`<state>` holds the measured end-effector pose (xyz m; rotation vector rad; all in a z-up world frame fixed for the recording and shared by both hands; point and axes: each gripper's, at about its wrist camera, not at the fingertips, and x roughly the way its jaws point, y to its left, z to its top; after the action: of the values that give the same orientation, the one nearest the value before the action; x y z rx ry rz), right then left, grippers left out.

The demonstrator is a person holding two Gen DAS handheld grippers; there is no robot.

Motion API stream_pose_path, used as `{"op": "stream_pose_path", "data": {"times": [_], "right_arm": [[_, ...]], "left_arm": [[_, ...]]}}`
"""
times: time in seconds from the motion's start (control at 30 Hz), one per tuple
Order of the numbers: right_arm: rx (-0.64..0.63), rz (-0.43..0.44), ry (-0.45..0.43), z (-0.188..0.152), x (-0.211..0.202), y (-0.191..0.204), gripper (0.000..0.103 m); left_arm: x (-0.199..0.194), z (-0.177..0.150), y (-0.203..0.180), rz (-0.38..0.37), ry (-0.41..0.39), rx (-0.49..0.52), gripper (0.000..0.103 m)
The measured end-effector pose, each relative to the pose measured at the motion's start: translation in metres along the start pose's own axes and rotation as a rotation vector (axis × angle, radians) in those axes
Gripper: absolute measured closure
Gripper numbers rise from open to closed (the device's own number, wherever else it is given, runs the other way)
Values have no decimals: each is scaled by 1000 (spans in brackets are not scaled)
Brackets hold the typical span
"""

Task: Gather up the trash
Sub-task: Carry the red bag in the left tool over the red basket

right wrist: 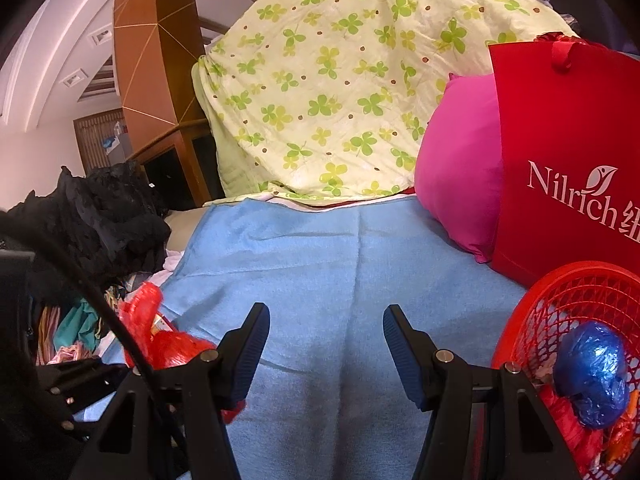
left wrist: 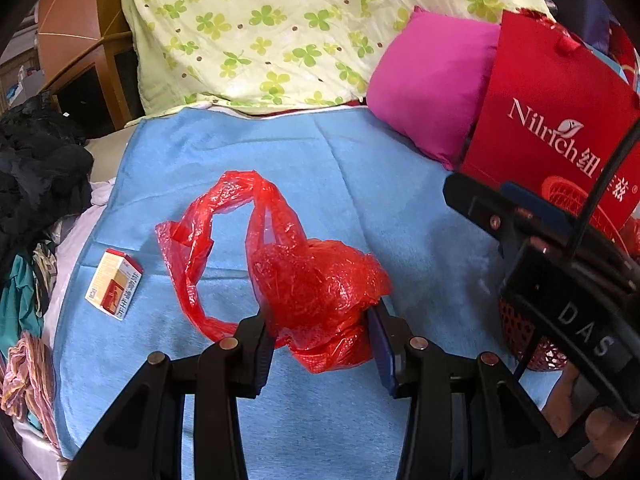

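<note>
A: Left to right: small orange-and-white cardboard box (left wrist: 114,283) at 9 o'clock, loose on the blue towel (left wrist: 360,184). Crumpled red plastic bag (left wrist: 316,292) sits between our left gripper (left wrist: 320,344) pads, which look pressed on it.

B: Bite the bunched middle, not the handles. Right gripper (right wrist: 326,350) is half-wide, empty. Red mesh basket (right wrist: 568,296) at 3 o'clock.
</note>
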<state>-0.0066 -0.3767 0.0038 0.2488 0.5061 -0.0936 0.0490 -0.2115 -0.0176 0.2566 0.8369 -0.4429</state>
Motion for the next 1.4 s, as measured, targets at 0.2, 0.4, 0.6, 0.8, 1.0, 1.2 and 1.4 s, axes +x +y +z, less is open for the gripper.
{"op": "stream_pose_path", "data": {"times": [0.2,0.4,0.6,0.8,1.0,1.2,1.4], "right_arm": [[0,-4,6,0,-1,-3,40],[14,-12,18,1,1,-8,40],[15,-5,23,2,5,-6,40],[-7,7,-45,6,-8,-5,40],[-14,12,-184,8,-47,-13,40],[-35,-43,-263,8,-84,-37,40],[-16,-143,-331,3,-117,-81,39]], "left_arm": [[8,-2,0,-4,15,-5,58],[11,1,13,2,10,-31,58],[9,0,23,16,7,-55,58],[-6,7,19,26,-27,-48,58],[-29,15,4,22,-76,-10,58],[-46,25,-30,10,-121,58,58],[-58,36,-73,-1,-175,140,58]]}}
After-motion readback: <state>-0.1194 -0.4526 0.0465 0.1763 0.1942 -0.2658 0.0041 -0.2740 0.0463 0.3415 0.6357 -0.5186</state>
